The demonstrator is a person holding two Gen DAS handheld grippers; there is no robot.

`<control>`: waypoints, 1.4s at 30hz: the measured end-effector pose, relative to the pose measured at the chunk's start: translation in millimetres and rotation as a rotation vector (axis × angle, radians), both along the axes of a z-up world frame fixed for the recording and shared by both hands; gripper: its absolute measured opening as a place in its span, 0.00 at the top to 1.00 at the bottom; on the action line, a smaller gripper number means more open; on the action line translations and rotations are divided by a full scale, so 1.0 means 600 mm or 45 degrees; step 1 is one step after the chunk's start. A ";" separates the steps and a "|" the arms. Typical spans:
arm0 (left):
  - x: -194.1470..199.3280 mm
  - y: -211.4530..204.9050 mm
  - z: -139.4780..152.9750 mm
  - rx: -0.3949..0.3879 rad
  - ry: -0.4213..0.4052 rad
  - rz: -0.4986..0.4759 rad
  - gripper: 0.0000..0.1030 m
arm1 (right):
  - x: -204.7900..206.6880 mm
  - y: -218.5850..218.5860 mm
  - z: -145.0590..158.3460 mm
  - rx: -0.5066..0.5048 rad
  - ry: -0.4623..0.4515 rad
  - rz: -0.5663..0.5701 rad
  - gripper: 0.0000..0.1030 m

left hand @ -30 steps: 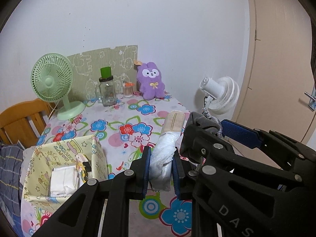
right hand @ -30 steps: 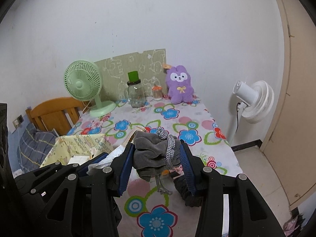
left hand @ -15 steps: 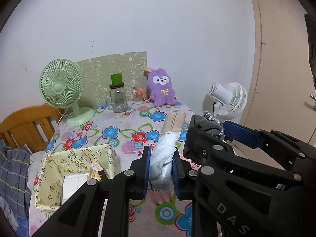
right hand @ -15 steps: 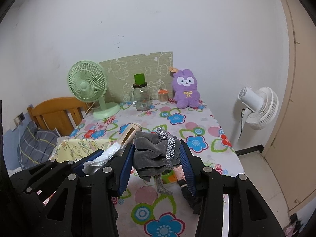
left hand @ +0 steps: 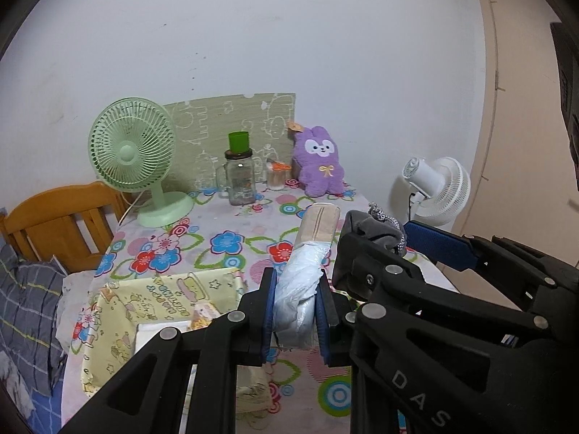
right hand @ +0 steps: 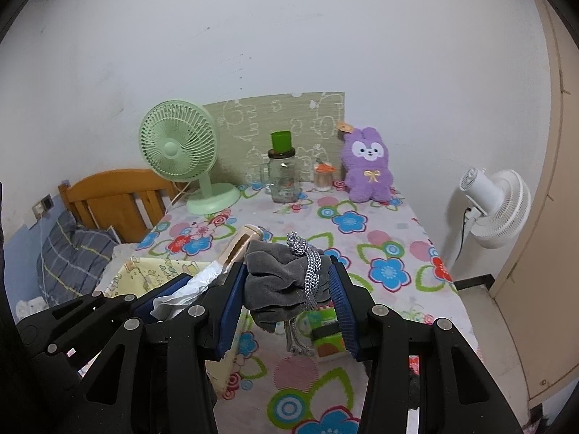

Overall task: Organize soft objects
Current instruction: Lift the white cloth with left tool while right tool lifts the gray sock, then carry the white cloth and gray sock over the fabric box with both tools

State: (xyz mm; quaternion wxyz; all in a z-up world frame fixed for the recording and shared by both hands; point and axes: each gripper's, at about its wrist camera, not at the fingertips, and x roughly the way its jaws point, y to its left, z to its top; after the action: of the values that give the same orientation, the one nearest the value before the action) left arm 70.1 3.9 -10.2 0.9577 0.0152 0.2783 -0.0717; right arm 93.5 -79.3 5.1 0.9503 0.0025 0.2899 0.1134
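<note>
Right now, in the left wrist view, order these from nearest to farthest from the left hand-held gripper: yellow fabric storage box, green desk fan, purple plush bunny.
1. Yellow fabric storage box: just left of the left hand-held gripper.
2. Green desk fan: back left, near the wall.
3. Purple plush bunny: against the back wall, roughly as far as the fan; a close call.

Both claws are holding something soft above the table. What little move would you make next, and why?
Probably carry the left gripper, clamped on the wrapped roll, over the yellow fabric box to its lower left. The box sits open with room inside, and the right gripper holds a grey pouch.
</note>
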 end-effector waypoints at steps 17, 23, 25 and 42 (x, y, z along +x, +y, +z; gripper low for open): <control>0.019 0.087 -0.012 -0.017 0.029 0.126 0.81 | 0.032 0.088 -0.009 -0.016 0.009 0.138 0.52; 0.027 0.118 -0.025 -0.022 0.054 0.174 0.81 | 0.044 0.121 -0.020 -0.009 0.029 0.199 0.52; 0.032 0.128 -0.030 -0.024 0.065 0.189 0.81 | 0.047 0.129 -0.023 -0.001 0.037 0.219 0.52; 0.062 0.200 -0.089 -0.021 0.182 0.286 0.81 | 0.083 0.198 -0.080 0.025 0.163 0.332 0.52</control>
State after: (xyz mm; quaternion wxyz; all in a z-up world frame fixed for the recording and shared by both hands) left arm 107.3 123.8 -63.4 0.9376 -0.0291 0.3450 0.0328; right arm 143.4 39.6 -42.8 0.9070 -0.0187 0.3466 0.2384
